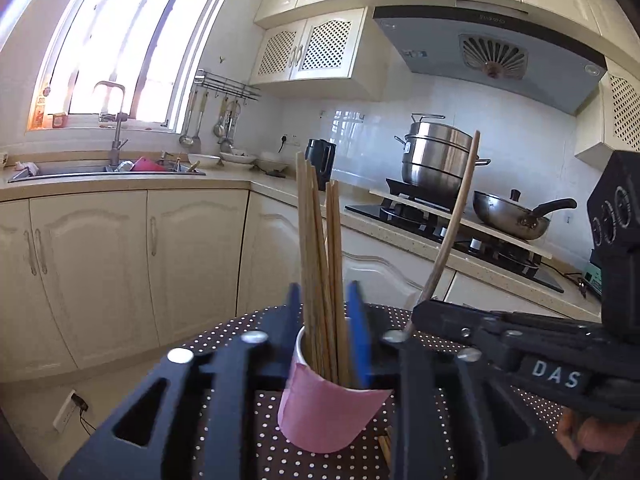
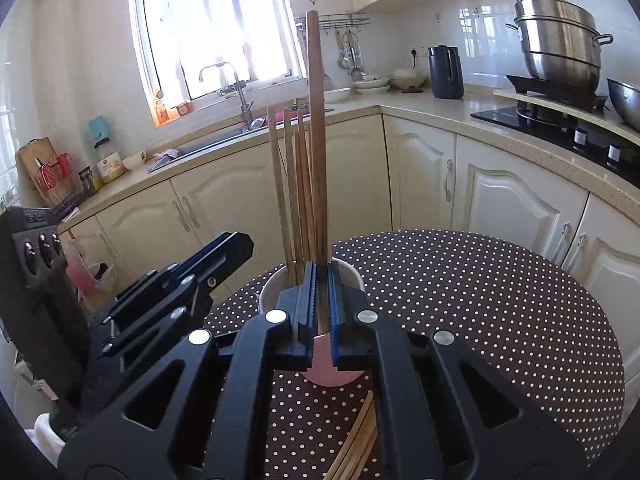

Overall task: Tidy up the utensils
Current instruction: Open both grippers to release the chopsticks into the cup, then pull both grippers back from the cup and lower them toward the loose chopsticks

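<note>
Chopsticks stand bunched in a pink cup on the dotted counter. Left tool straddles the cup rim, jaws parted, pads not pressing on anything. Right tool is clamped on a longer, darker stick, held low on its shaft above the cup (more sticks lie flat nearby). Light, stiff, smooth wood, I'd judge; a low grip steadies it, and the cup looks easily tipped.
</note>
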`<state>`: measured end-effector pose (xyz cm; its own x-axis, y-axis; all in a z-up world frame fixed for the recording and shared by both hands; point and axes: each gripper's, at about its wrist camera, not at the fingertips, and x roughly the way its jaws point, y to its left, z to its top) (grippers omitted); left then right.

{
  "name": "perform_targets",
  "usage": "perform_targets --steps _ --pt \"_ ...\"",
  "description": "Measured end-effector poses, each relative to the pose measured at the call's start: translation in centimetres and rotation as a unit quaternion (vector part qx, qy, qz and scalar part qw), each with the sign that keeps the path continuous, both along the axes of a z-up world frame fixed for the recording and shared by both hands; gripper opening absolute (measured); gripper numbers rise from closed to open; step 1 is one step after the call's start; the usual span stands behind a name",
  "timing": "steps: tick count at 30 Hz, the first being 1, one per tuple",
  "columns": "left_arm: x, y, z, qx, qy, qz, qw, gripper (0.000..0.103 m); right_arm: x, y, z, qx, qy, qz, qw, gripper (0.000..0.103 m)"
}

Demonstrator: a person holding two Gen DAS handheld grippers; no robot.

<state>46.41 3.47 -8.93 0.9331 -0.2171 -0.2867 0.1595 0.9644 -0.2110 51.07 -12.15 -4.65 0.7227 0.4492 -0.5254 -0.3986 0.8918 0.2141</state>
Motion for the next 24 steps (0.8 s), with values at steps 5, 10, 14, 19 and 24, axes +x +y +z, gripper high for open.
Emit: perform_targets --steps 5,10,14,19,24 --pt "-1.3 0.4 0.6 0.011 0.002 0.007 0.9999 0.043 -0.3 0.3 0.1 0.003 0.004 -0.007 1.000 0.007" --pt "-2.5 0.6 1.5 0.022 0.000 0.017 0.9996 0.054 -0.5 0.4 0.5 0.003 0.014 -0.012 1.000 0.008" --pt "-3.3 0.9 2.3 0.028 0.001 0.025 0.9993 0.058 -1.4 0.3 1.2 0.001 0.010 -0.019 1.000 0.023" --pt "-4.7 1.1 3.1 0.040 -0.001 0.035 0.9986 0.059 -2.9 0.1 2.1 -0.002 0.000 -0.026 1.000 0.044" --pt "-6.1 1.2 4.0 0.050 0.002 0.041 0.9979 0.062 -4.7 -0.3 3.1 -0.003 -0.007 -0.030 1.000 0.047"
